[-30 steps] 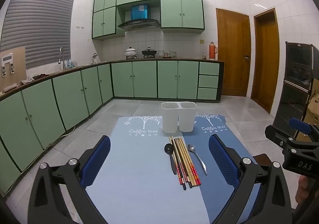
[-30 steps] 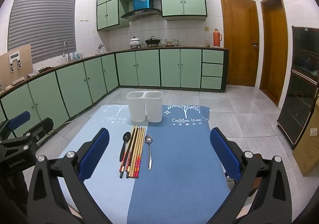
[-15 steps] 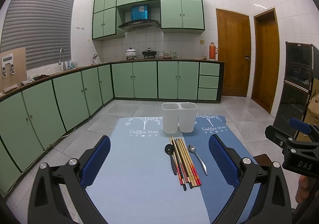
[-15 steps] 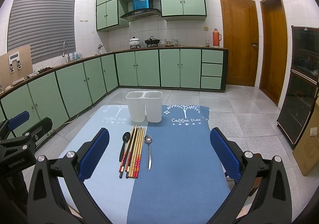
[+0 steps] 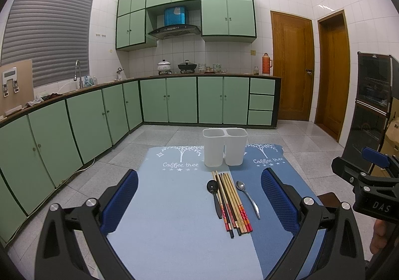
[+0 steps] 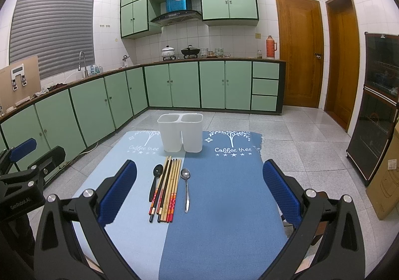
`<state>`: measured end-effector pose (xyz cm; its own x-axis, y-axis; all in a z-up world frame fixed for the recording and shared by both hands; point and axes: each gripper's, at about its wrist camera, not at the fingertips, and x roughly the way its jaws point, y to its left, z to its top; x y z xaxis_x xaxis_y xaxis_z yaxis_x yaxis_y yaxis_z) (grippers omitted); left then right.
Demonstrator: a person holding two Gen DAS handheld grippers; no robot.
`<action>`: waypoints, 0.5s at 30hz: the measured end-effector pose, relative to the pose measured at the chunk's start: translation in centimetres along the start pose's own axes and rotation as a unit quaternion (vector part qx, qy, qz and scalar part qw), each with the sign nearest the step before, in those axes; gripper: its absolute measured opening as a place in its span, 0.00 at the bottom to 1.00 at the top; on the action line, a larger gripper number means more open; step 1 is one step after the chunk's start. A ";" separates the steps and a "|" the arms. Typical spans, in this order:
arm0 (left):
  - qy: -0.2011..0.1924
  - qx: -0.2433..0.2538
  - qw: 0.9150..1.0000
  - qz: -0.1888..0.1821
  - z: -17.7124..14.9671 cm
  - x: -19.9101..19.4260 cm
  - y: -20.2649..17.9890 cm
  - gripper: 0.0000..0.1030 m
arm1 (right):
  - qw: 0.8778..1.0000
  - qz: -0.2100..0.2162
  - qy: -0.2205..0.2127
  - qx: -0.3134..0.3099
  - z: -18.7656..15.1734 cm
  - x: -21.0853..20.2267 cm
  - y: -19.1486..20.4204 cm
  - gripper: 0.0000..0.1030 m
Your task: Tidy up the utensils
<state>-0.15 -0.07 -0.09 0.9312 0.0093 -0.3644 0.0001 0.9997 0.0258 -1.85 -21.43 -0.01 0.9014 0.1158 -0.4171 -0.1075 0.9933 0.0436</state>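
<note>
A white two-compartment utensil holder (image 5: 225, 146) (image 6: 180, 136) stands upright at the far end of a blue two-tone table mat (image 5: 174, 205) (image 6: 224, 192). In front of it lie a black spoon (image 5: 215, 195) (image 6: 155, 180), a bundle of several chopsticks (image 5: 232, 201) (image 6: 168, 189) and a metal spoon (image 5: 247, 196) (image 6: 186, 186). My left gripper (image 5: 199, 201) is open near the mat's front, with the utensils between and beyond its blue pads. My right gripper (image 6: 199, 195) is open too, and holds nothing. Each gripper shows at the edge of the other's view.
Green kitchen cabinets (image 5: 74, 125) run along the left and back walls. Two wooden doors (image 5: 291, 68) are at the back right, a dark glass-door cabinet (image 6: 376, 105) and a cardboard box (image 6: 386, 180) at the right. Grey tiled floor surrounds the table.
</note>
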 end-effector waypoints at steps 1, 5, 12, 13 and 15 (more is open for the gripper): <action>0.000 0.000 1.000 0.000 0.0 0.0 0.0 0.94 | 1.000 0.000 0.000 0.000 0.0 0.0 0.0 0.95; 0.000 0.000 1.000 0.000 0.0 0.0 0.0 0.94 | 1.000 0.000 0.000 0.000 0.0 0.1 0.0 0.95; 0.000 0.000 1.000 0.000 0.0 0.0 0.1 0.94 | 1.000 0.001 0.000 0.000 0.0 0.2 0.0 0.95; 0.000 0.000 1.000 0.000 0.0 0.0 0.2 0.94 | 1.000 0.000 0.000 0.000 0.0 0.2 0.0 0.95; 0.001 0.000 1.000 0.000 0.0 0.1 0.3 0.94 | 1.000 0.000 0.000 0.000 0.0 0.2 0.0 0.95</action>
<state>-0.08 0.27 -0.08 0.9308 0.0102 -0.3653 -0.0010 0.9997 0.0253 -1.69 -21.39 -0.12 0.9014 0.1161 -0.4172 -0.1079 0.9932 0.0433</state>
